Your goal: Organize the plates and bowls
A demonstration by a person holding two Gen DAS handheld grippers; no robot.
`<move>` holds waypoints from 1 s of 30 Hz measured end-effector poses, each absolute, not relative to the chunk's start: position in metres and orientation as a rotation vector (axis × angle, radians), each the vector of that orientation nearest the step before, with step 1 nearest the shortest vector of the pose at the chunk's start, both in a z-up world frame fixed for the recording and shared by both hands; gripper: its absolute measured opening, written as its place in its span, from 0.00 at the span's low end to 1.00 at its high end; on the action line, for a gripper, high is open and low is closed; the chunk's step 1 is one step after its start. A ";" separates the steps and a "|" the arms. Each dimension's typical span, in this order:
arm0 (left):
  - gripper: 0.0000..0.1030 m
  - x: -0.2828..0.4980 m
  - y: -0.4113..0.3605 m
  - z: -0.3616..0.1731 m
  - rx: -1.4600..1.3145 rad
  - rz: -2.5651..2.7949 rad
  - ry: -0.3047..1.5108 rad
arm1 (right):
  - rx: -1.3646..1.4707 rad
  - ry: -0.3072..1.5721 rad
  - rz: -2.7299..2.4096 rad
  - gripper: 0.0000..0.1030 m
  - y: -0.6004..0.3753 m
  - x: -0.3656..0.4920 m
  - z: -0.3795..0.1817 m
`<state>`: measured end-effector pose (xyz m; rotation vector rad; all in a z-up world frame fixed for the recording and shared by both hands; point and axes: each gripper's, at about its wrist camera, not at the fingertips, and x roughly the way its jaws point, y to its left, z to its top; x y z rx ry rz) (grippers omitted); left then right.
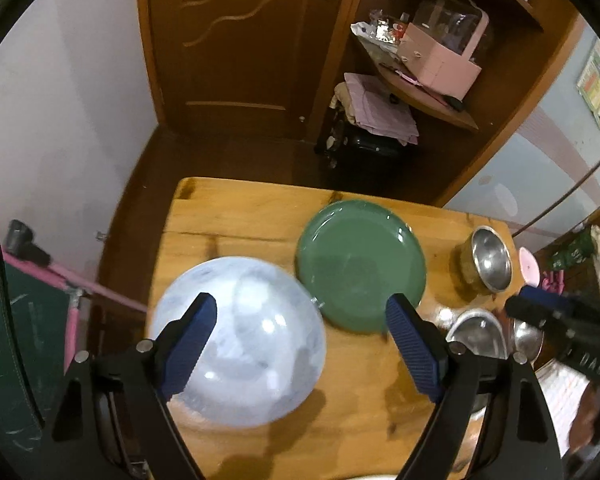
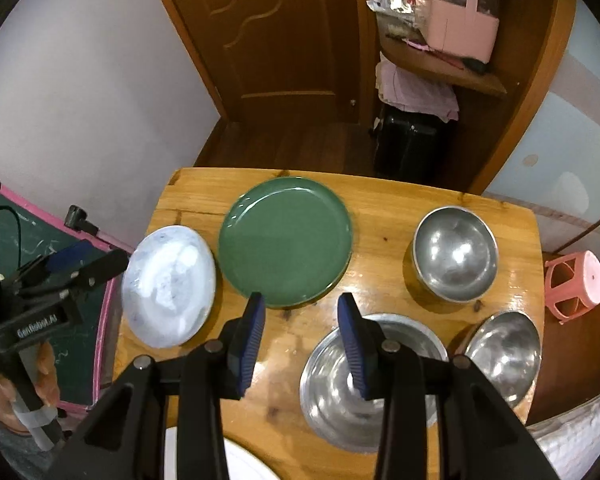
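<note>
Above a varnished wooden bench by a brown panelled door, the wide-open, empty left claw hovers over a marbled white plate, the half-open, empty right claw beside a round green plate and three steel bowls.

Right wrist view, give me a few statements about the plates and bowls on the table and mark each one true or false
1. The green plate lies between the marbled white plate and a steel bowl. True.
2. Two steel bowls are on the table. False: three are there.
3. The bowls are stacked. False: each stands apart.
4. The right gripper holds nothing. True.
5. The green plate rests on the marbled plate. False: they lie side by side.
</note>
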<state>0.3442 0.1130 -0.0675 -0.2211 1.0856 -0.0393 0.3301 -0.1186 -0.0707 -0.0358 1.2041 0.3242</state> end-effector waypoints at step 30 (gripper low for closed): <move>0.60 0.444 0.101 -0.192 -0.391 -0.114 1.243 | 0.227 1.377 0.318 0.23 -0.149 0.405 -0.204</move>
